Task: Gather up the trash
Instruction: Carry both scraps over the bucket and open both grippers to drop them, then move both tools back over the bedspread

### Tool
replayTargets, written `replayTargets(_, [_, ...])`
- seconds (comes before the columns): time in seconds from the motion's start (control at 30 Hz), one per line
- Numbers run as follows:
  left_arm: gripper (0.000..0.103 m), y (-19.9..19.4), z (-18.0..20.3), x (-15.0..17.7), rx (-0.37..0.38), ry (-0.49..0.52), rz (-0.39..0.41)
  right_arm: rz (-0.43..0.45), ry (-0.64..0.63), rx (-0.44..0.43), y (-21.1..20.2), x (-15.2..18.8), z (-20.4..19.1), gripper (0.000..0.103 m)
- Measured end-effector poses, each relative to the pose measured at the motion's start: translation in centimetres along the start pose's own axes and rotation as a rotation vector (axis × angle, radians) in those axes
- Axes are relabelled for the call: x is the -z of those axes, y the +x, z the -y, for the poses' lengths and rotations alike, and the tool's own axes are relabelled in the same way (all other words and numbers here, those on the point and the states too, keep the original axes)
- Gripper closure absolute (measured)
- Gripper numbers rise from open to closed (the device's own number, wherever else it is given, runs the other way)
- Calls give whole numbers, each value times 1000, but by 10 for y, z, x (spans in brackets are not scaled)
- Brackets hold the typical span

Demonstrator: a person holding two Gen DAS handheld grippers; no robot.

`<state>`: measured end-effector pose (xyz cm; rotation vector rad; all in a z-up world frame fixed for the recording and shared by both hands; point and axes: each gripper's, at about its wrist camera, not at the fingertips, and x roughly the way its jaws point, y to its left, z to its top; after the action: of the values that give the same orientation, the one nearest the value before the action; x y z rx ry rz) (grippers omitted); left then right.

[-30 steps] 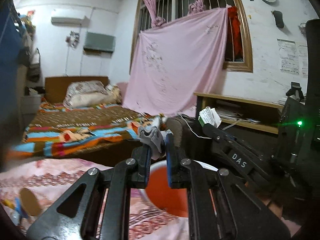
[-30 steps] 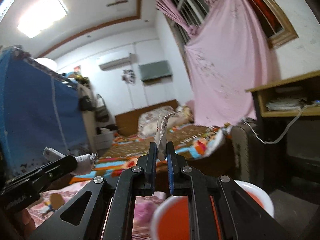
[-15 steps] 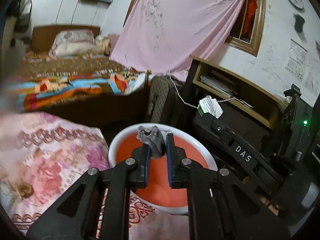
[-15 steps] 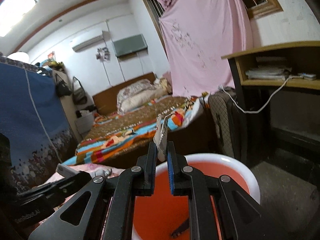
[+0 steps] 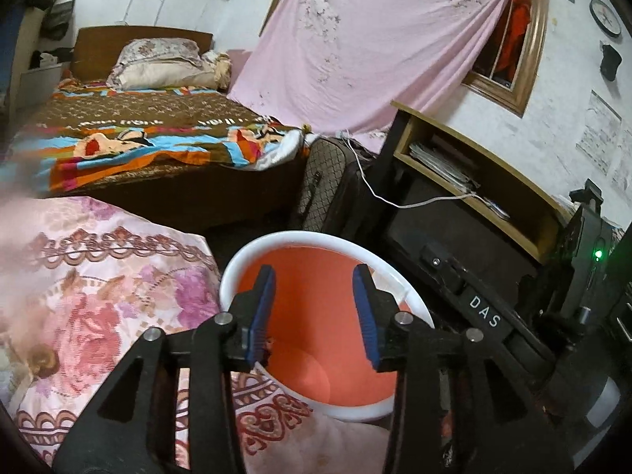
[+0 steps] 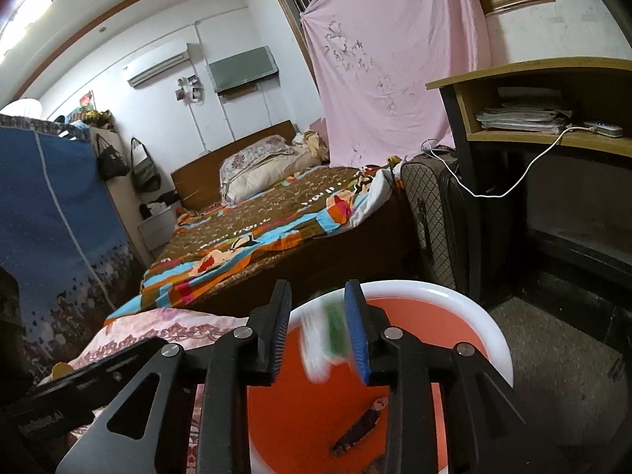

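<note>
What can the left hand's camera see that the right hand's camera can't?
Only the left wrist view shows the wall clock and the flowery pink quilt's big roses. Only the right wrist view shows a blurry white-and-green wrapper between the right gripper's open jaws, a dark scrap in the bin, and the blue wardrobe. Both show the orange bin, the bed, pink sheet and suitcase. The left gripper is open, holding nothing.

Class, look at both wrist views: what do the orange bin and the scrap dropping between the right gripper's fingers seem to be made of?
Orange bin: probably moulded plastic, with a smooth, faintly glossy white rim and an even orange inside wall. Scrap: likely printed paper or thin wrapper, white with green; motion blur leaves this open. It hangs loose between the open right gripper fingers.
</note>
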<state>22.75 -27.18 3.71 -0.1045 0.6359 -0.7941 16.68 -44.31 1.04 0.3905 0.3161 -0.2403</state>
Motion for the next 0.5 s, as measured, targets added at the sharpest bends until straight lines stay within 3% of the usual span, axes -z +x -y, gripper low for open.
replayTargets(0.17, [66, -15, -9, 0, -55, -23, 52, 6, -11, 1, 0, 0, -4, 72])
replayTargets(0.3, [58, -29, -19, -2, -115, -35, 103, 42, -28, -13, -5, -2, -11, 59])
replayTargets(0.47, [32, -58, -32, -1, -205, -42, 200, 96, -68, -39, -13, -4, -28, 55])
replayTargets(0.5, [30, -64, -33, -2, -224, -38, 219, 105, -74, -47, -14, -4, -32, 47])
